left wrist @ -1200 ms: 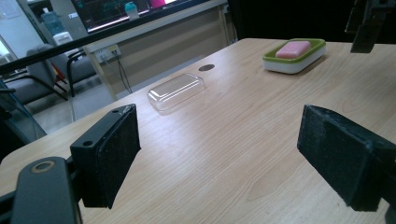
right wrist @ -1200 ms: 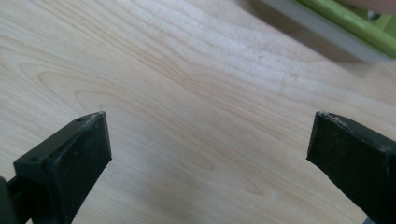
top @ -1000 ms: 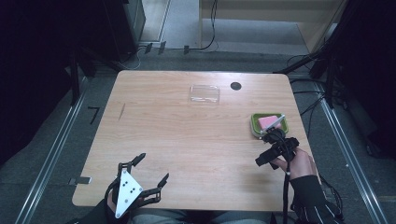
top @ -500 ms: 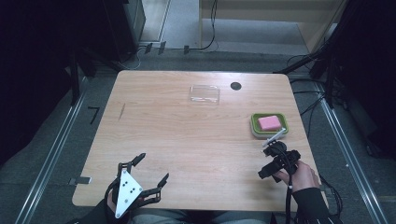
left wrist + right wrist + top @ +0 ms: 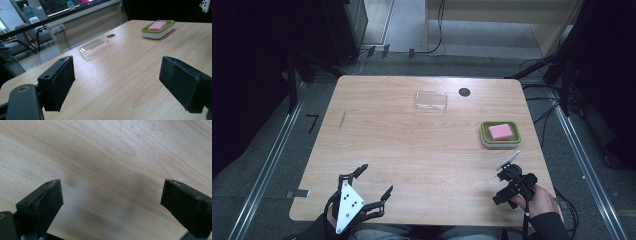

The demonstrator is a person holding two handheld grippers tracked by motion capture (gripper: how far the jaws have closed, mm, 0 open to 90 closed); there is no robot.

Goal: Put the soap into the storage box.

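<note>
Right gripper [image 5: 507,189] is hanging over bare worktop [image 5: 422,145] near the soap dish [image 5: 500,135], jaws spread but just closing; left gripper [image 5: 367,192] is gaping empty.

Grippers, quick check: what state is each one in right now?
Left gripper: open, nothing between the jaws.
Right gripper: open, holding nothing; jaws have just been closing over bare table.

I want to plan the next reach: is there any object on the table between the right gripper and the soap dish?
Nothing visible stands in the way. The right gripper sits near the table's front right edge, and only bare wood lies between it and the green soap dish with the pink soap. The clear lid lies far off.
</note>
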